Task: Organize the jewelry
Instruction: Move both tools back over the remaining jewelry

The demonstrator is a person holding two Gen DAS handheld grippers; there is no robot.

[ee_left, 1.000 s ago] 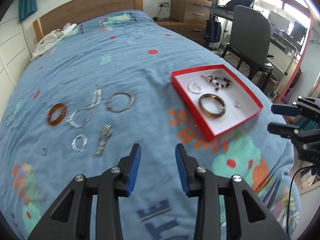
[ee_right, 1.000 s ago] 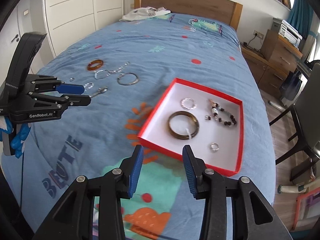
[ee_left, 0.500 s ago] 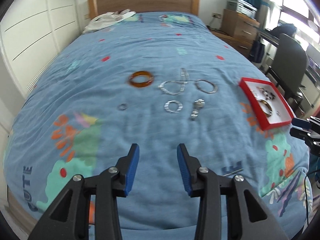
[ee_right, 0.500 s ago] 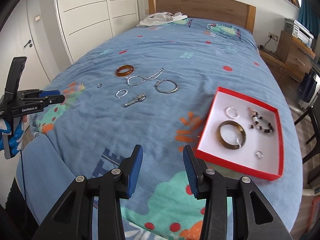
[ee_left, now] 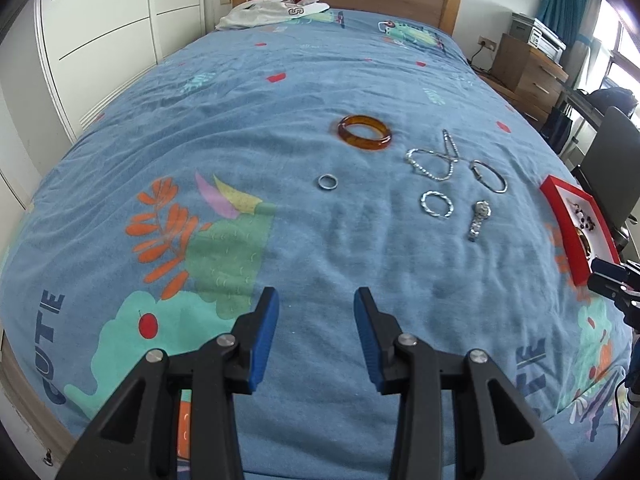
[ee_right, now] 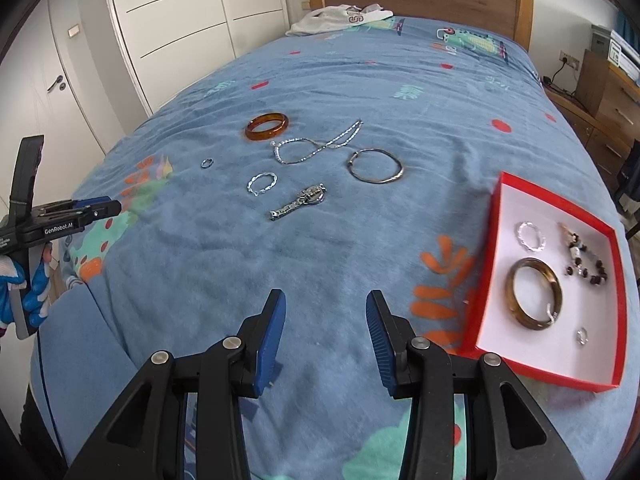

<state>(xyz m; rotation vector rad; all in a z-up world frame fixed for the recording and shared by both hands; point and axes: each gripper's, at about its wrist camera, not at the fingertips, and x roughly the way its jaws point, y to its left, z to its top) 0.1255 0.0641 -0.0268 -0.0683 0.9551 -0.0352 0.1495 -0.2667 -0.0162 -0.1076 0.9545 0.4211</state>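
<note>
Right wrist: left tongs point(ee_right: 108, 208) read "GenRobot.AI".

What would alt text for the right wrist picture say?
An open, empty right gripper hangs over a blue bedspread strewn with six jewelry pieces, including an amber bangle and a watch. A red box at right holds five more.

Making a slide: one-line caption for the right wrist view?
Open right gripper over a blue bedspread, loose jewelry ahead, red box partly filled.
</note>
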